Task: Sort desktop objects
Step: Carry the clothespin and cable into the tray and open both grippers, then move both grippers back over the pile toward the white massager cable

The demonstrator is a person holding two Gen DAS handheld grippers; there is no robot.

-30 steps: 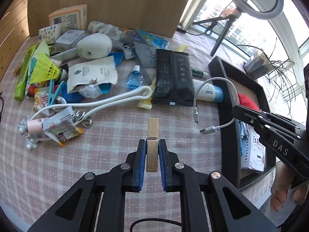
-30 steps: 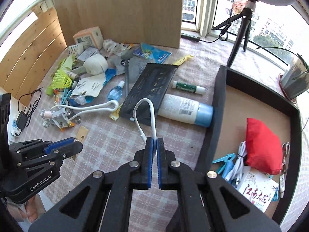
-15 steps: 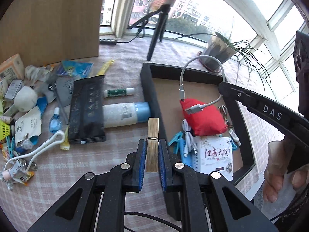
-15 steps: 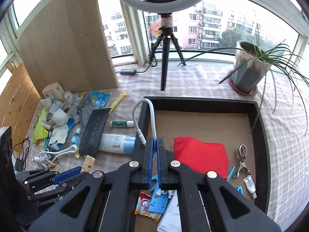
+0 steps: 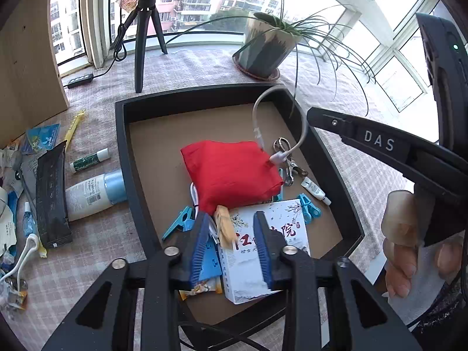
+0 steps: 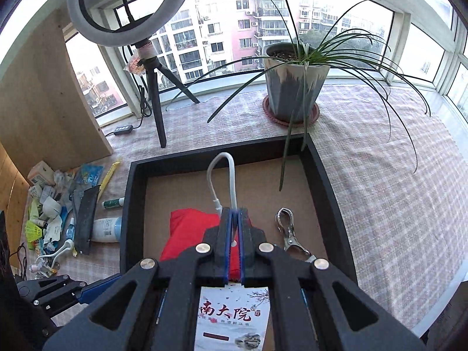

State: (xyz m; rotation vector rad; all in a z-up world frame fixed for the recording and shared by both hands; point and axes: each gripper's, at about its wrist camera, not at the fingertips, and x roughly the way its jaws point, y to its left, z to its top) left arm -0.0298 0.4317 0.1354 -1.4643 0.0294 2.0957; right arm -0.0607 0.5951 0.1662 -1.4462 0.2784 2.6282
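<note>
Dropping done: left tongs [image 5: 231,242] now apart, wooden clothespin [image 5: 225,224] released between them onto the tray [image 5: 125,152] pile. Right tongs [image 6: 233,228] remain clamped on white cable [image 6: 222,175] over tray, next to release.

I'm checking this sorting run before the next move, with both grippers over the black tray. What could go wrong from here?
1. The short white charging cable is pinched in the shut right gripper; its free plug dangles on the red cloth bag and may snag there.
2. The small wooden clothespin sits between the open left gripper's fingers and could catch as it pulls away.
3. The black tray's front corner is crowded, so things may pile up.
</note>
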